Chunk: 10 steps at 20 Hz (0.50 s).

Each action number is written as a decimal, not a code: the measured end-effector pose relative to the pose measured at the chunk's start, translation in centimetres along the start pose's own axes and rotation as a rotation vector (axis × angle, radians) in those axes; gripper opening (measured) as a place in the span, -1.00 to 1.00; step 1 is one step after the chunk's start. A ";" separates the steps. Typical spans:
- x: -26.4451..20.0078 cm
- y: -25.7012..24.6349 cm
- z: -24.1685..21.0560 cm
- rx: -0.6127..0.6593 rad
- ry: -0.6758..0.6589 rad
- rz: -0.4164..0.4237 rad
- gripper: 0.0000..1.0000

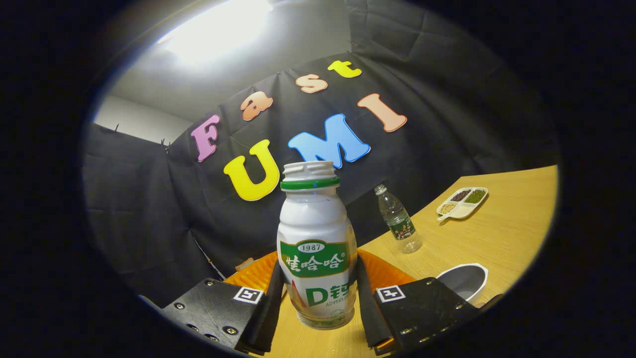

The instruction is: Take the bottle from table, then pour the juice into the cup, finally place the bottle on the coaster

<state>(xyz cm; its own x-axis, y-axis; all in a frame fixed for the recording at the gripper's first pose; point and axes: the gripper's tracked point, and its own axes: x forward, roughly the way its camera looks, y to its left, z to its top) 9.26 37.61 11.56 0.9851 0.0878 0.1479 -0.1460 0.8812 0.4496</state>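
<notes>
**Bottle clamped between the fingers, lifted at a tilt**

Here we are, looking along the gripper (317, 293), and the bottle (316, 248) stands right between the two fingers. Both fingers press on its lower body, one on each side, so the grip is firm on the bottle. It is a white bottle with a green band on the label and a green ring under the neck. The cap is off and the threaded mouth is bare.

The whole scene leans: the wooden table (502, 233) runs off at a slant beyond the fingers. Behind the bottle's base, an orange coaster (382, 273) peeks out on both sides, partly covered by the fingers. Whether the bottle's base touches the table is hard to tell from here.

Off to the right finger's side sits a cup (464, 281) with a white rim, its open mouth showing, near the finger's outer edge. Further out on the table stands a clear water bottle (398, 220), and beyond it a white divided dish (462, 203) with beans or grains in its compartments. The black cloth wall (149, 209) hangs behind it all.
</notes>
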 end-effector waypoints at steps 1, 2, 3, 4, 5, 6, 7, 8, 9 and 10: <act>0.5 -0.3 -0.2 -0.045 0.004 -0.011 0.36; 0.9 -0.7 -0.5 -0.089 0.011 -0.024 0.36; 1.2 -1.1 -0.7 -0.138 0.014 -0.040 0.36; 1.5 -1.2 -0.9 -0.174 0.012 -0.050 0.36; 1.8 -1.4 -1.0 -0.210 0.009 -0.058 0.36; 2.0 -1.5 -1.3 -0.245 0.010 -0.064 0.36; 2.3 -1.6 -1.7 -0.273 0.013 -0.065 0.36; 2.7 -1.7 -2.1 -0.287 0.020 -0.061 0.36; 2.9 -1.9 -2.6 -0.294 0.031 -0.064 0.35; 3.0 -2.2 -3.2 -0.300 0.047 -0.070 0.35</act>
<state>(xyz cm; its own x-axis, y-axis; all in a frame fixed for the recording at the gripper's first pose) 12.87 37.43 8.21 0.9960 0.0371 0.0815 -0.0511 0.9831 0.1758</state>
